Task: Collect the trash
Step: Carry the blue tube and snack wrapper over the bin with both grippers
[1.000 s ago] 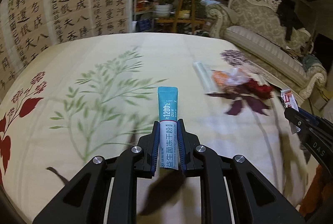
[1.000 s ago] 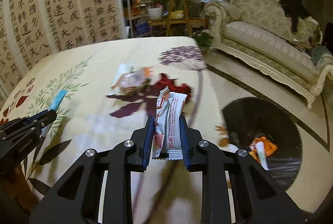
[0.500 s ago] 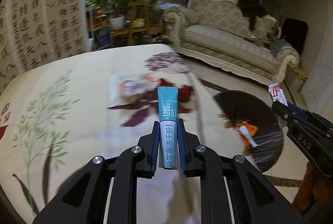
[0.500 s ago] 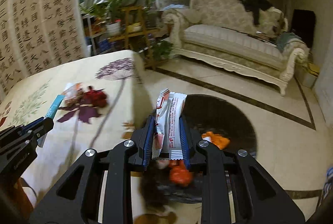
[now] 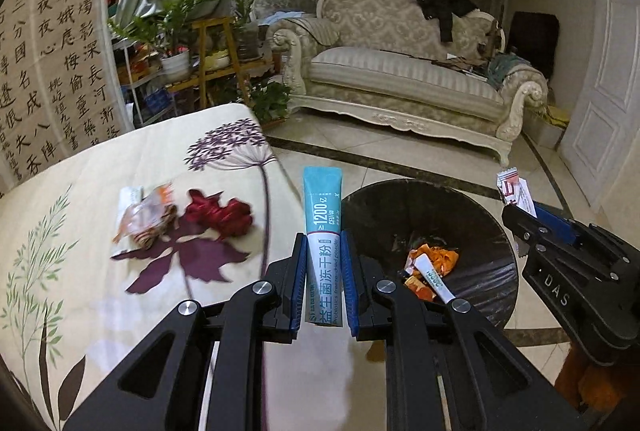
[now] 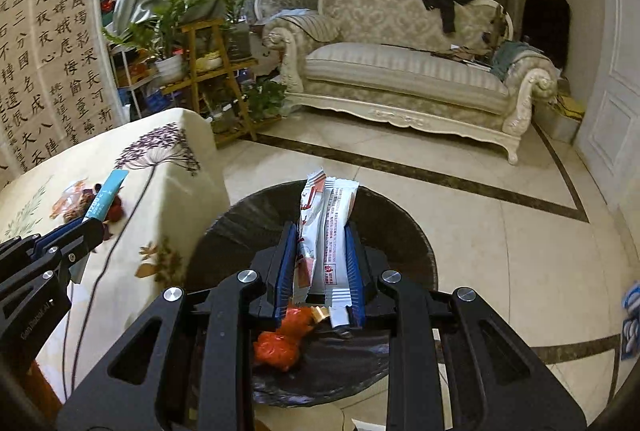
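over the bin: right claw (image 6: 318, 251) clamped on white wrapper (image 6: 334, 227), poised above black-lined bin (image 6: 404, 231) for dropping
beside the bin: left claw (image 5: 324, 283) clamped on teal sachet (image 5: 323, 227), short of the rim
left of bin: crumpled wrappers (image 5: 160, 215) wait on table (image 5: 100, 303)

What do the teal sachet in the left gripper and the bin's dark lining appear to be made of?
Teal sachet: probably laminated plastic film, smooth, slightly glossy, with a flat, crimped top seal and printed lettering. Bin lining: apparently a thin black plastic bag, its shiny, wrinkled surface catching light at the rim.
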